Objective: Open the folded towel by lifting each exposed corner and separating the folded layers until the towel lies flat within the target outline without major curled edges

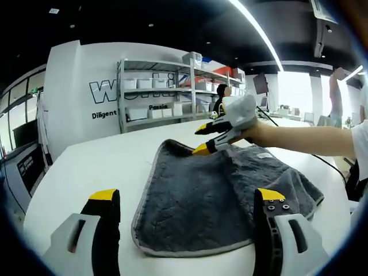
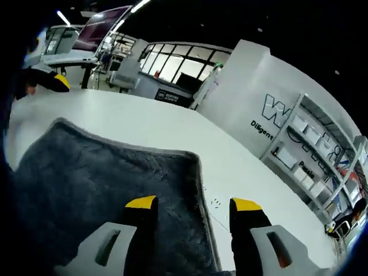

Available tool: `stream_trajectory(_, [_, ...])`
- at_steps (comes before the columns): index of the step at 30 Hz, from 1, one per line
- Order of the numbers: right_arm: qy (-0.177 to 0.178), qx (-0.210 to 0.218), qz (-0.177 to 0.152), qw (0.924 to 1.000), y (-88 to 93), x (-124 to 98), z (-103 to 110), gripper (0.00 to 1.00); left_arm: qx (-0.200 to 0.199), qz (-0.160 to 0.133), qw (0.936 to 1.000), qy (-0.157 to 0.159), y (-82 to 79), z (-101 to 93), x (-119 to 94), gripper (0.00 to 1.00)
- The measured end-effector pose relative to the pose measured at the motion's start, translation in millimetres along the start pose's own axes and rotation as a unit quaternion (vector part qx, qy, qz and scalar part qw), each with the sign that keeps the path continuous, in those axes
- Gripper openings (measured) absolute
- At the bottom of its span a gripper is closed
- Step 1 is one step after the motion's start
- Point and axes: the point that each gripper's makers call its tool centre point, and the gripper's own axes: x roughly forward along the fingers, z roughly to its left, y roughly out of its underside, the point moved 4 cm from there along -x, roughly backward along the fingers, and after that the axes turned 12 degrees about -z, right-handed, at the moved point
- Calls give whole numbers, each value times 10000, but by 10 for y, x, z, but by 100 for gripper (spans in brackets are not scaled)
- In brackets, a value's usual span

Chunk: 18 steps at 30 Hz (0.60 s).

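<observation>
Two tongs in play. Grey towel (image 1: 224, 201) lies on the white surface (image 1: 86, 167), mostly spread, with a folded layer bunched along its far right side. Left tongs (image 1: 187, 204) hover wide apart just short of the towel's near hem, holding nothing. Right tongs (image 1: 208, 139) seen in the left gripper view reaching to the far edge of the towel, tips close to the cloth; in the right gripper view the right tongs (image 2: 190, 202) straddle the towel's hemmed edge (image 2: 198, 190), jaws apart, not pinched yet. Towel looks soft, plush, light and floppy, so it will sag and drag; best grip is the stitched hem at a corner, top layer alone. Shelving (image 1: 167, 92) stands behind.
</observation>
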Motion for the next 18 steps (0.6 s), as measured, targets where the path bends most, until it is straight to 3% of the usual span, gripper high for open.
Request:
stream_trajectory(4, [-76,333,-168,9993,-78,-303,69,69,-25,13,10000,-11,9,11,3,95])
stream_trajectory(18, [-108,1176,-665,9908,-147,-1430,409,98,-52,13,10000,-54,21,37,1,95])
